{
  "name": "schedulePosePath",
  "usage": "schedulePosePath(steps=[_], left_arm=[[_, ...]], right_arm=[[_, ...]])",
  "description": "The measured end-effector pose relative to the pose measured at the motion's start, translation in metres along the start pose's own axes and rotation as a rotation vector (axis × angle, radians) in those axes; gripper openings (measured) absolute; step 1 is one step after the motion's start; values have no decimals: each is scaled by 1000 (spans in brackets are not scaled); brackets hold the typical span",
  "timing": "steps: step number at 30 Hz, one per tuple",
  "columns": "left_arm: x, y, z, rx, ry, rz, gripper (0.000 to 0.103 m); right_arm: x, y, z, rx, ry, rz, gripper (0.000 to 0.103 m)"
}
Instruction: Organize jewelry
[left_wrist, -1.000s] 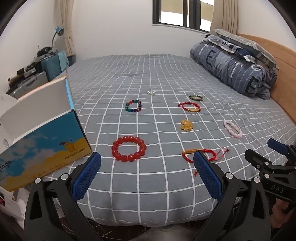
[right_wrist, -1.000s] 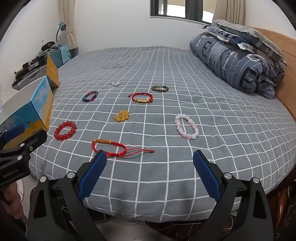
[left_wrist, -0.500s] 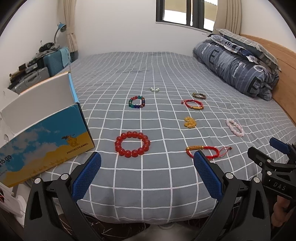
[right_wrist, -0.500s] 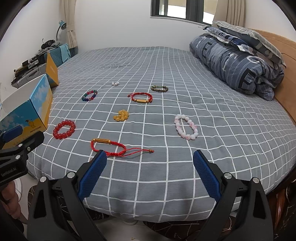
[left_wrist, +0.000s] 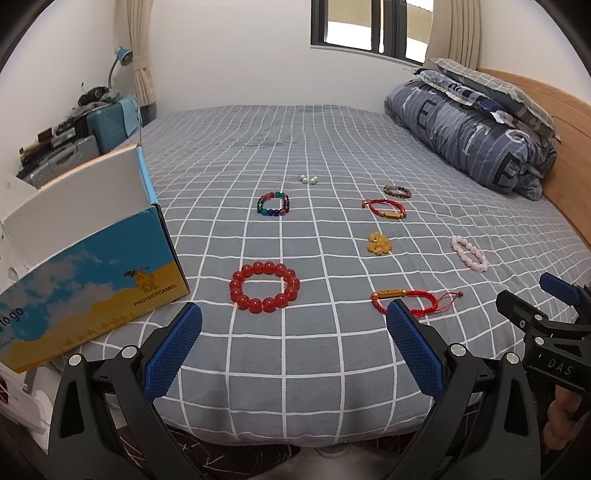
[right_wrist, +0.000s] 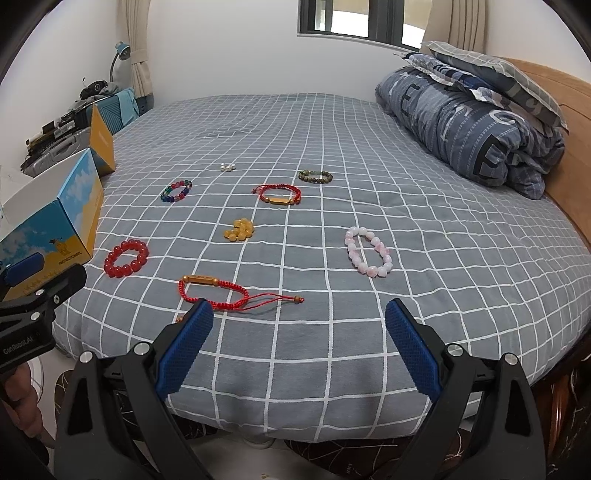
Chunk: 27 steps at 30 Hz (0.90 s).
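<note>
Standing open cardboard box (left_wrist: 92, 266), contents hidden, bracelets outside

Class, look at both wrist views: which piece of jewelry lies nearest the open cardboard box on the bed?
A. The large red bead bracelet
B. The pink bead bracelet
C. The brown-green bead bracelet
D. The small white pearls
A: the large red bead bracelet lies just beside the cardboard box at the bed's near left corner, while the pink bead bracelet, white pearls and brown-green bead bracelet lie farther off.
</note>
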<state>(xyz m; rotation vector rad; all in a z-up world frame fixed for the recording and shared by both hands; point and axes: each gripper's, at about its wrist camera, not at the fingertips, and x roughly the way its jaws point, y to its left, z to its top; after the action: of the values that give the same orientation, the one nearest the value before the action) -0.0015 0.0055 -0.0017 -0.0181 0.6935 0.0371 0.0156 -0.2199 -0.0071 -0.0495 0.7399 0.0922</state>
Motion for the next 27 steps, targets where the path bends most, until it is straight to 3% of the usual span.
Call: schedulePosePath(steps=[15, 27], left_arm=[[-2, -6, -1, 13, 8, -43, 98], [-6, -6, 0, 8, -3, -22, 97]], right_arm=[[-5, -3, 1, 0, -14, -4, 91], [-5, -3, 1, 1, -13, -4, 91]])
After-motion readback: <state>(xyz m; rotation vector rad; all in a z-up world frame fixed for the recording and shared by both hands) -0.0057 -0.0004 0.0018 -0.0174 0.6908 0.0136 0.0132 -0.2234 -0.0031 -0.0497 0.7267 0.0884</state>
